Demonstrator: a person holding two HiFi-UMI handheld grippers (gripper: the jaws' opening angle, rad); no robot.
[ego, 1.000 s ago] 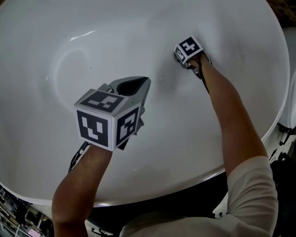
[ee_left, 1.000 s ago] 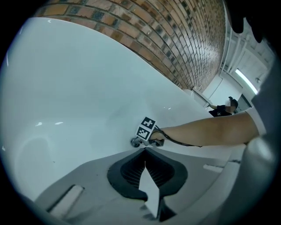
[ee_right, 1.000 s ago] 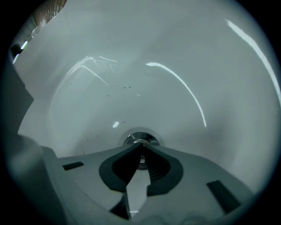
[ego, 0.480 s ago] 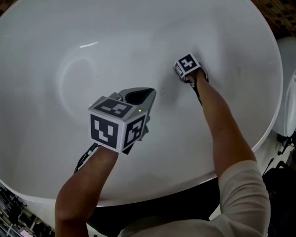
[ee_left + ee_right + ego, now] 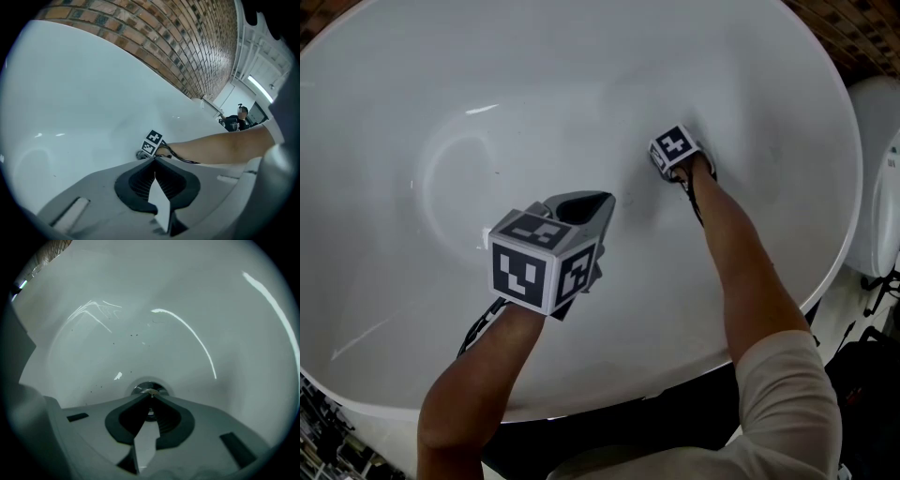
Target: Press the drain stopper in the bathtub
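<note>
The chrome drain stopper (image 5: 148, 388) sits in the floor of the white bathtub (image 5: 394, 309). My right gripper (image 5: 151, 393) is shut, its closed tips resting on the stopper's near edge. In the head view the right gripper (image 5: 667, 161) is deep in the tub, and its marker cube hides the stopper. My left gripper (image 5: 602, 201) hovers shut above the middle of the tub and holds nothing. The left gripper view looks past its closed jaws to the right gripper's cube (image 5: 152, 142), with a sliver of the drain stopper (image 5: 140, 153) beside it.
The tub's curved walls rise on all sides. A brick wall (image 5: 187, 42) stands behind the tub. A white fixture (image 5: 877, 187) stands outside the tub at the right. A person (image 5: 236, 119) stands far off in the room.
The head view has shifted a little. The right gripper stays at the drain, and the left gripper still hovers over the tub's middle, slightly nearer the right one.
</note>
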